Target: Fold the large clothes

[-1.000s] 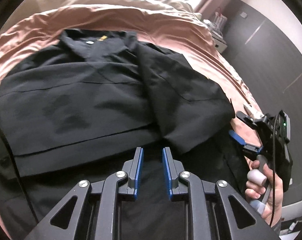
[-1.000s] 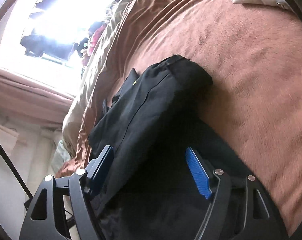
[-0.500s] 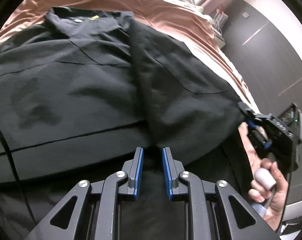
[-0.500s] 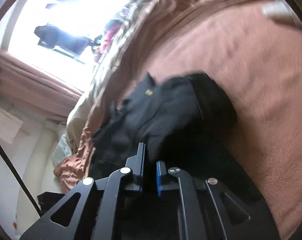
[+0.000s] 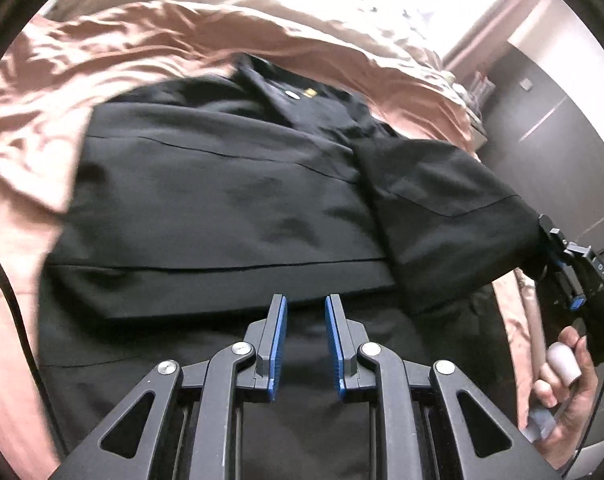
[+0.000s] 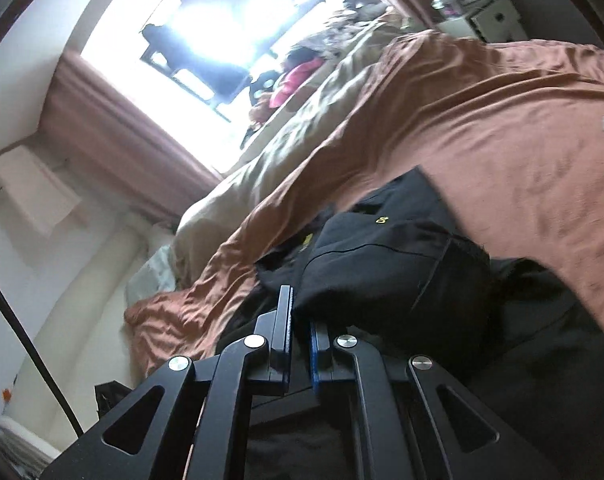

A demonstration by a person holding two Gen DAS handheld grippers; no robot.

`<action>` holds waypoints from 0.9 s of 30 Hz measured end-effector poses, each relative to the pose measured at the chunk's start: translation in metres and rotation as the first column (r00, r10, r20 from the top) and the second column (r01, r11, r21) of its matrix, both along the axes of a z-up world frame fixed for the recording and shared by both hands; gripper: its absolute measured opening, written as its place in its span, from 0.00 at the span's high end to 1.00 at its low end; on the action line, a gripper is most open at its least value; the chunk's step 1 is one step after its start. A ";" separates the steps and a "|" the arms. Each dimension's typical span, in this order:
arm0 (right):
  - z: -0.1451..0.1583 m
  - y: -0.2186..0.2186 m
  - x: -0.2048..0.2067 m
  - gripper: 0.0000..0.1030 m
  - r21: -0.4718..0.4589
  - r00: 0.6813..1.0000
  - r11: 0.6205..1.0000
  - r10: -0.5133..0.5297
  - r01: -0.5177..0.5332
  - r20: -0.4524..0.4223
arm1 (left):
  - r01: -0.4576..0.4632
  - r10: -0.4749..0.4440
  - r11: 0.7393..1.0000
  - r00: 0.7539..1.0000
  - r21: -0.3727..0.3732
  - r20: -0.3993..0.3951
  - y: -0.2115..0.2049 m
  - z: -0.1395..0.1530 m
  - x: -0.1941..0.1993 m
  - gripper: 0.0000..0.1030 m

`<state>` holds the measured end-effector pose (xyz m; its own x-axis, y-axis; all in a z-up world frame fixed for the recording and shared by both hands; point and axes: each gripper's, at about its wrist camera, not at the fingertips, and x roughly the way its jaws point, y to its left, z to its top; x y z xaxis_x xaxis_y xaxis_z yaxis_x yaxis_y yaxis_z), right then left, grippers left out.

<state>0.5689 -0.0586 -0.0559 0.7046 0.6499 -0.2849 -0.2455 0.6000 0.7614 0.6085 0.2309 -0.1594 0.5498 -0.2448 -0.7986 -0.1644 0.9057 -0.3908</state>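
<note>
1. a black collared shirt (image 5: 230,200) lies spread on a bed (image 5: 62,92) covered in a rust-brown sheet, collar toward the far side.
2. the right claw (image 6: 300,322), pinched tight on the edge of a sleeve (image 5: 453,216), holds it folded in over the shirt's body.
3. the left claw (image 5: 305,312) hangs over the lower hem, jaws a narrow gap apart and gripping nothing.
4. by the look of it, folding is at an early stage: one sleeve in, the other side and the lengthwise folds remain.

A home bedroom: rumpled bed (image 5: 150,40) in brown bedding, curtained window (image 6: 222,28).
</note>
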 end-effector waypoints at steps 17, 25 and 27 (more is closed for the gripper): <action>-0.038 0.171 0.049 0.96 -0.084 0.926 0.929 0.344 -0.359 -0.154 | -0.139 0.139 0.990 0.990 0.007 0.012 0.115 0.000 -0.083 0.79; -0.062 0.162 0.068 0.70 -0.095 0.894 0.920 0.339 -0.380 -0.293 | -0.169 0.169 0.985 0.985 -0.022 0.009 0.125 0.001 -0.099 0.79; -0.056 0.154 0.059 0.10 -0.088 0.897 0.922 0.340 -0.377 -0.283 | -0.163 0.163 0.986 0.987 -0.018 0.013 0.120 0.008 -0.098 0.79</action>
<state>0.6284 0.0959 -0.1120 0.3207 0.7859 -0.5287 -0.2704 0.6109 0.7441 0.5106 0.3505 -0.1513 0.5948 -0.1644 -0.7869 -0.3036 0.8605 -0.4092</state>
